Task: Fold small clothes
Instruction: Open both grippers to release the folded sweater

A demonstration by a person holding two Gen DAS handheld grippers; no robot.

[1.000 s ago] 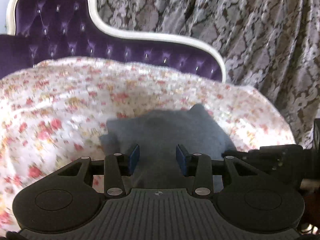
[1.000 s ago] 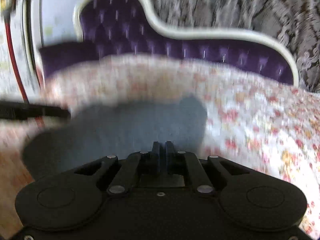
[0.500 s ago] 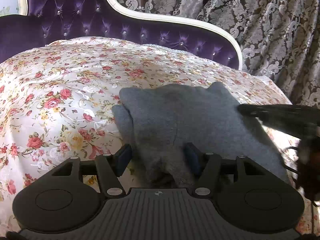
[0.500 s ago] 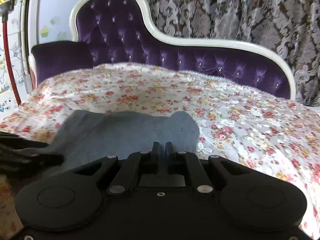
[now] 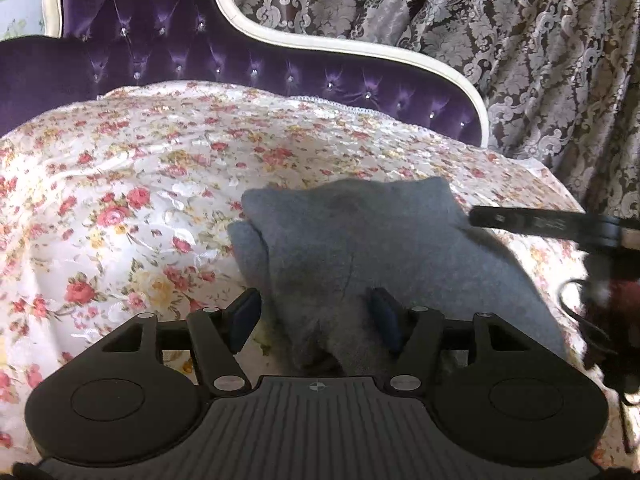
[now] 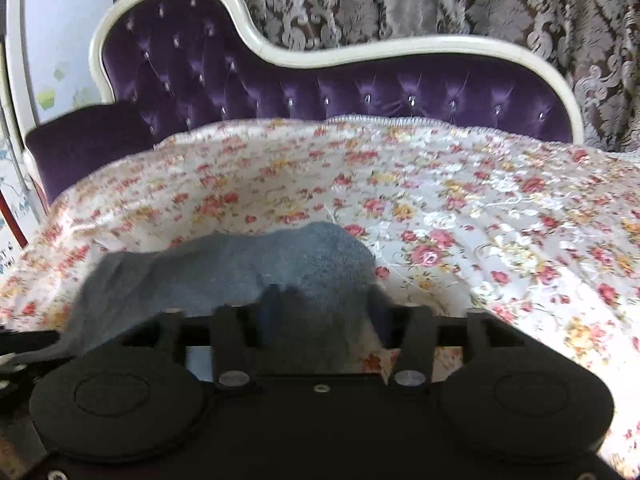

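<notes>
A small grey knit garment (image 5: 360,240) lies folded on the floral bedspread (image 5: 120,200). My left gripper (image 5: 316,316) is open, its blue-padded fingers straddling the garment's near edge. In the right wrist view the same grey garment (image 6: 248,268) lies just ahead. My right gripper (image 6: 324,312) is open, its fingers spread on either side of the garment's near right corner. The right gripper shows in the left wrist view as a dark bar (image 5: 532,222) at the garment's right edge.
A purple tufted headboard (image 5: 160,52) with a white frame runs behind the bedspread. Patterned grey curtains (image 5: 520,40) hang behind it. A purple cushion (image 6: 80,136) sits at the far left. The bedspread (image 6: 480,220) spreads wide to the right.
My right gripper has opened from shut and let go of the garment. My left gripper has opened wider. The garment has settled flat on the bedspread.
</notes>
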